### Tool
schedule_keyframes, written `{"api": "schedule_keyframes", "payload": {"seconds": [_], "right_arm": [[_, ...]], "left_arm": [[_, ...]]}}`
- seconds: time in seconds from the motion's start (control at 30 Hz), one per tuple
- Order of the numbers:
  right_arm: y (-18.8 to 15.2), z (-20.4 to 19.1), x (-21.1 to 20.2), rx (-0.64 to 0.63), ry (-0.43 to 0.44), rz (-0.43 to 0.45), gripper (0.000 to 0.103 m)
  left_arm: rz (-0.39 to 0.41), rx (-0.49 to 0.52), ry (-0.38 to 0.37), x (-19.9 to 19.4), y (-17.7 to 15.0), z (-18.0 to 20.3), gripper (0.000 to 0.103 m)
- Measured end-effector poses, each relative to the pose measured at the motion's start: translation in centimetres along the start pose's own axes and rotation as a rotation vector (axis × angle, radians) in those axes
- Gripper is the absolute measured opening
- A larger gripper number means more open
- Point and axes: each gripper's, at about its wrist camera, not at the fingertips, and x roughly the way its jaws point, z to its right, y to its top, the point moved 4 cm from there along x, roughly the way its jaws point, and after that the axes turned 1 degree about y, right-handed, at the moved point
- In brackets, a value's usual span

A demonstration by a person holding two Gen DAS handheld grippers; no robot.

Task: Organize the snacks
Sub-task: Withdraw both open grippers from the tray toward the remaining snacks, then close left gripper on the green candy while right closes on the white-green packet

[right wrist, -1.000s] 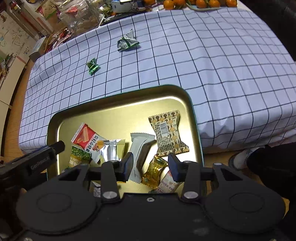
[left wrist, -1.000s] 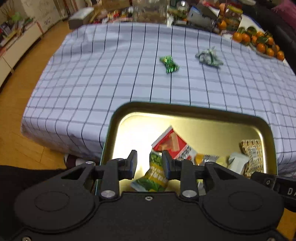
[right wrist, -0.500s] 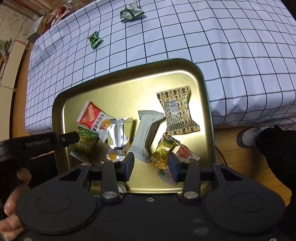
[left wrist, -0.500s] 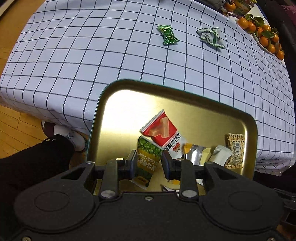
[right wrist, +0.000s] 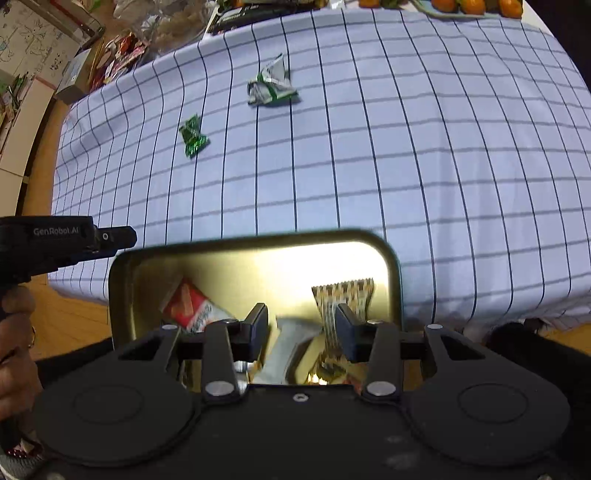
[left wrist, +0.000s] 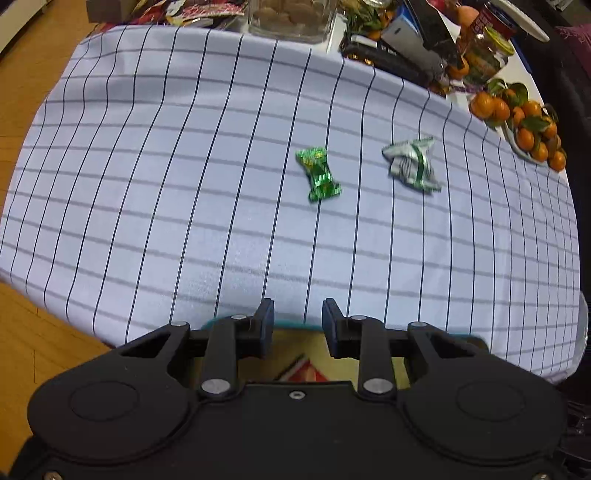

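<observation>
A gold metal tray (right wrist: pixel 391 258) sits at the near edge of the checked tablecloth and holds several snack packets, among them a red one (right wrist: pixel 184 302) and a brown patterned one (right wrist: pixel 347 295). Its rim shows in the left wrist view (left wrist: pixel 295 325). A green foil candy (left wrist: pixel 319 175) (right wrist: pixel 192 136) and a crumpled white-green wrapper (left wrist: pixel 412 164) (right wrist: pixel 271 83) lie further back on the cloth. My left gripper (left wrist: pixel 298 326) is open and empty over the tray's far rim. My right gripper (right wrist: pixel 301 330) is open and empty above the tray.
Tangerines (left wrist: pixel 521 125) sit at the far right. A glass jar (left wrist: pixel 291 16), boxes and clutter line the back edge. The cloth (left wrist: pixel 184 166) hangs over the near table edge, with wooden floor (left wrist: pixel 33 354) to the left.
Both grippers have lifted and tilted forward, away from the tray's contents toward the cloth. The left one now looks at the two loose wrappers.
</observation>
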Motion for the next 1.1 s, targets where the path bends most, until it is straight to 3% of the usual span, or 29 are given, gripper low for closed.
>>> {"api": "schedule_keyframes", "payload": {"seconds": [0.43,0.63,0.77,0.93,1.1], "right_arm": [[9.1,-0.1,0.4,0.02,-0.046,0.059,0.044],[14.8,-1.0,2.3,0.068,-0.058,0.096,0.044],[18.0,-1.4,4.4,0.116,-0.057,0.113,0.044],[20.0,-1.0,6.5,0.208,-0.015,0.104,0.043],[21.4,-0.2,7.1,0.254,-0.037,0.128,0.043]], "left_arm": [[0.021,-0.045,0.018,2.9,7.4,1.5,0.039],[-0.019,-0.053,-0.013,4.1,8.8,1.7,0.039],[-0.015,-0.073,0.015,4.4,9.5,1.3,0.039],[-0.057,-0.1,-0.025,5.1,9.7,1.1,0.039],[-0.058,-0.092,0.017,5.7,9.8,1.4,0.039]]}}
